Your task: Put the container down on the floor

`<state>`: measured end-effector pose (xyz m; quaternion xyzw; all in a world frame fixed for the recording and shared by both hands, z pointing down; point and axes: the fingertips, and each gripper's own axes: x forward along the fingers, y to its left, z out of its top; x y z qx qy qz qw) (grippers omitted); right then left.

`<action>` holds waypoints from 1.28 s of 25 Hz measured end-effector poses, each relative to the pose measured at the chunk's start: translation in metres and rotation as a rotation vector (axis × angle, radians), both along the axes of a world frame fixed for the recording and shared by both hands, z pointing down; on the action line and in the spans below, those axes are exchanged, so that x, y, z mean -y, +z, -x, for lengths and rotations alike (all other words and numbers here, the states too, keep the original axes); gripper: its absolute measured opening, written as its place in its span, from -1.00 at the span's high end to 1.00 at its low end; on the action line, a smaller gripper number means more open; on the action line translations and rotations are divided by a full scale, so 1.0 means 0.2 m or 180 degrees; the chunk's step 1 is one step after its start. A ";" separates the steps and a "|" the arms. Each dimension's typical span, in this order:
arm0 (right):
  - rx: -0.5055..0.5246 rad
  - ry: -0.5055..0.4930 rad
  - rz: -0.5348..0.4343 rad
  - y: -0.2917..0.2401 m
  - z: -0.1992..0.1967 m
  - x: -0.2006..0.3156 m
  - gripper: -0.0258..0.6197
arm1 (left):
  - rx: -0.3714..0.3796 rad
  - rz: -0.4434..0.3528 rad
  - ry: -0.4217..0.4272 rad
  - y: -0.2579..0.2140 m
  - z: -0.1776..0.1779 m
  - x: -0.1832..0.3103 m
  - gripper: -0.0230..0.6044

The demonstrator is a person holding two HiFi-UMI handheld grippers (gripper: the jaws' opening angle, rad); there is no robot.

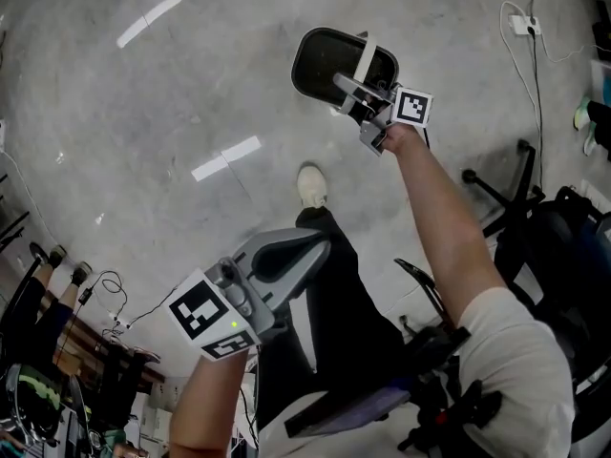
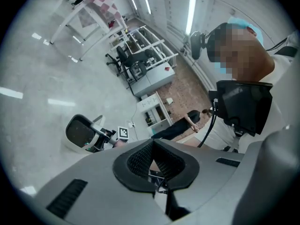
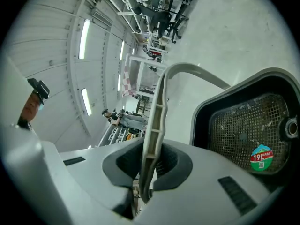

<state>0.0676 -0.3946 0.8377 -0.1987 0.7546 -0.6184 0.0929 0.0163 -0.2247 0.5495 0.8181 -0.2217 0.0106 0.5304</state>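
I am in a large lab or workshop hall. The polished grey concrete floor under me mirrors the ceiling's strip lights. White-framed workbenches and black office chairs stand along the far side. A power strip trails its white cable across the floor.

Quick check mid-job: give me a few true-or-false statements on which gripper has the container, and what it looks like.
1. The right gripper is shut on the handle of the container. True.
2. The left gripper grips the container's rim. False: it is shut on nothing, well apart from the container.
3. The handle is black. False: it is pale; the container's inside is dark.
4. A round sticker shows inside the container. True.
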 end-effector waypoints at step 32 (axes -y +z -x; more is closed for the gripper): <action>-0.0210 -0.0057 0.0241 -0.02 -0.21 -0.12 0.17 | 0.0038 -0.0046 0.0220 -0.03 -0.02 -0.03 0.90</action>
